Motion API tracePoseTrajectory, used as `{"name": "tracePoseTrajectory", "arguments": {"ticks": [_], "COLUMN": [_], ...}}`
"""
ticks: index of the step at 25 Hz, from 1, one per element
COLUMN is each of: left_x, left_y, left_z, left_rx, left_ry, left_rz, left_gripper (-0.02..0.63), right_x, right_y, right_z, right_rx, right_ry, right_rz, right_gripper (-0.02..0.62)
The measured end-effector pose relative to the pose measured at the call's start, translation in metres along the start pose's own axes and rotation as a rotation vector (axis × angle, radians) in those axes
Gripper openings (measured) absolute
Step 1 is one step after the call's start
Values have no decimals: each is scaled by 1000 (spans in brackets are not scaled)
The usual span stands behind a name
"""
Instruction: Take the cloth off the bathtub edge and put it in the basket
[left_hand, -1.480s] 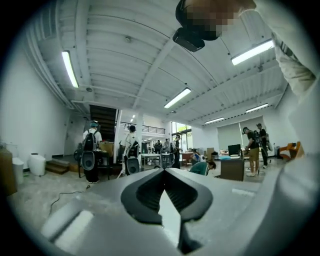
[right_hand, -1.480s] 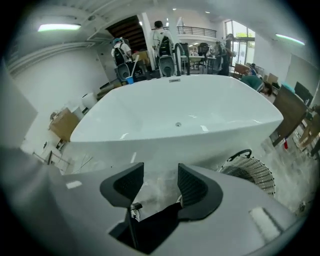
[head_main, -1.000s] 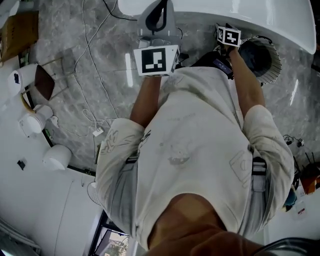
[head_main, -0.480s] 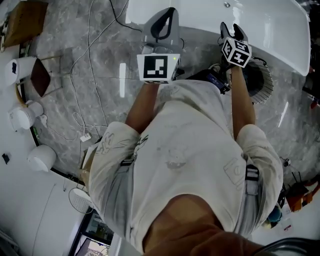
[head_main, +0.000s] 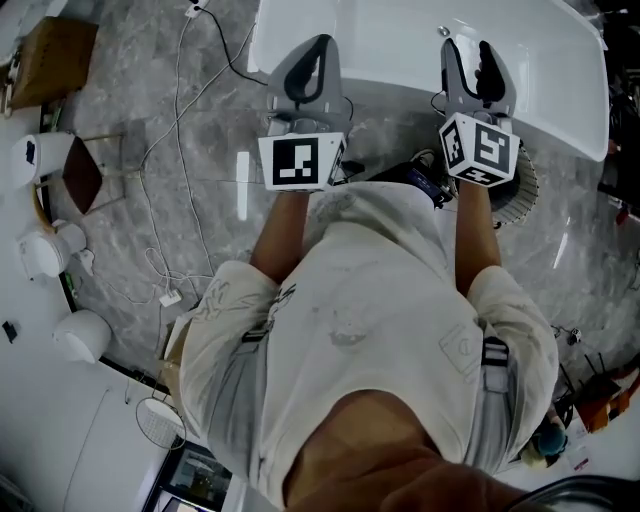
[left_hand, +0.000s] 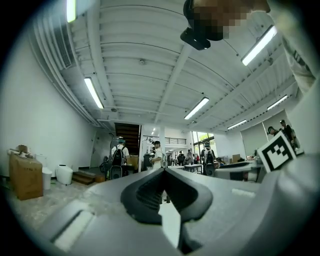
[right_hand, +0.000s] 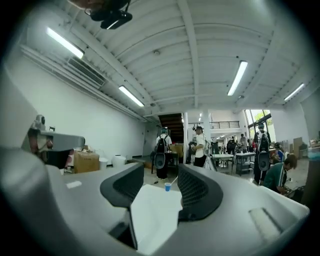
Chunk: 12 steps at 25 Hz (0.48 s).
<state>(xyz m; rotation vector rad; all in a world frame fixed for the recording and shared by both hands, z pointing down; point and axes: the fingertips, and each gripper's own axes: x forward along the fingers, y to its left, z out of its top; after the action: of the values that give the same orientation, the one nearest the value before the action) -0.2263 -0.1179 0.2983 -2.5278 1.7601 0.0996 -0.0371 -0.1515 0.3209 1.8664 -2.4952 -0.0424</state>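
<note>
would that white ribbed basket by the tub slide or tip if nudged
The basket looks thin and pleated, so probably light and slightly flexible. On the smooth stone floor it would likely slide rather than tip. Only part of its rim shows beside the right gripper, so what it holds, and its weight, is unclear.

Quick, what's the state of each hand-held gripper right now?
Left hand-held gripper: closed, holding nothing.
Right hand-held gripper: open, holding nothing.
</note>
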Motion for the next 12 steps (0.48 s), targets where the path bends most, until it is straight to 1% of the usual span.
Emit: {"name": "tracePoseTrajectory", "arguments": {"ticks": [3,7,11,12], "left_x": [-2,-4,-3,-1], "left_y": [8,17,20,21], "left_z": [12,23,29,30], "left_rx": [10,-3,-1,1], "left_ry": [-25,-59,-62,-62], "left_rz": [14,36,39,39], "left_gripper": [0,0,0,0], "right_x": [-9,-15,-15,-13], "right_y": [9,15,15,14], "right_z": [34,59,65,64], "right_rx": [-30,-80,-100,-102], "right_ry": [-77,-134,-124,-115], "right_rz": [-3,-9,-21,-27], "right_gripper": [216,209,190,168]}}
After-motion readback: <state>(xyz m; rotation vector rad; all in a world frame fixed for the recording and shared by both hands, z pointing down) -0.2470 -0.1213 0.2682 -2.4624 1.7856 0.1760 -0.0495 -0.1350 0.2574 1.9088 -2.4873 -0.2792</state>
